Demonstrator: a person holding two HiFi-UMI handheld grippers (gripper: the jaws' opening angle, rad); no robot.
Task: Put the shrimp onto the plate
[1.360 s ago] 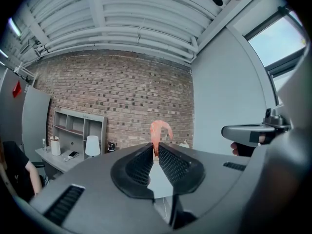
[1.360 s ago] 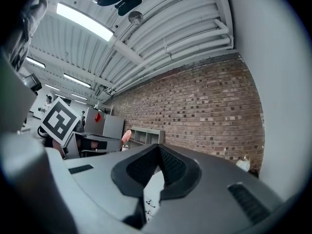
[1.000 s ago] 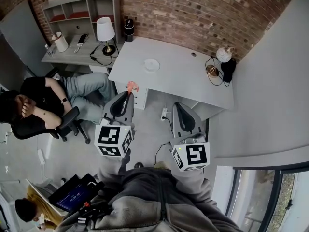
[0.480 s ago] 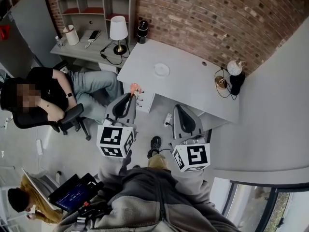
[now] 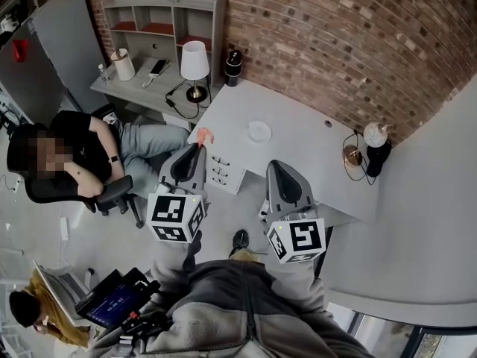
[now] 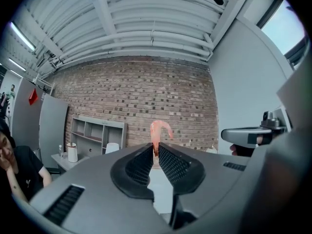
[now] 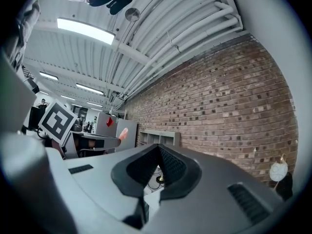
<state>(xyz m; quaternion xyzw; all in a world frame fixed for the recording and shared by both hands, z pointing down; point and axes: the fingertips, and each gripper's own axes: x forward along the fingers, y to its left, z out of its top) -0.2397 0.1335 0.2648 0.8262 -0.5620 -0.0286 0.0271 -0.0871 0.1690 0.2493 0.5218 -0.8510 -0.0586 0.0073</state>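
Note:
A pink shrimp [image 5: 204, 136] sticks out from the tips of my left gripper [image 5: 198, 147], which is shut on it, over the near left corner of the white desk [image 5: 298, 151]. In the left gripper view the shrimp [image 6: 159, 130] stands curled above the closed jaws of the left gripper [image 6: 156, 150]. The small white plate [image 5: 258, 132] lies on the desk, ahead and to the right of the shrimp. My right gripper [image 5: 279, 167] is held over the desk's front edge, shut with nothing in it; its jaws meet in the right gripper view [image 7: 158, 152], where the shrimp [image 7: 122, 135] shows at left.
A person [image 5: 71, 155] sits in an office chair to the left. Behind stands a second desk [image 5: 145, 80] with a shelf unit, a table lamp [image 5: 194, 66] and a cup. A round lamp [image 5: 375, 144] stands at the white desk's right end. A brick wall [image 5: 335, 36] runs behind.
I have moved closer to the white desk: it and the plate have shifted down and right in the head view. The left gripper still holds the shrimp, now over the desk's corner.

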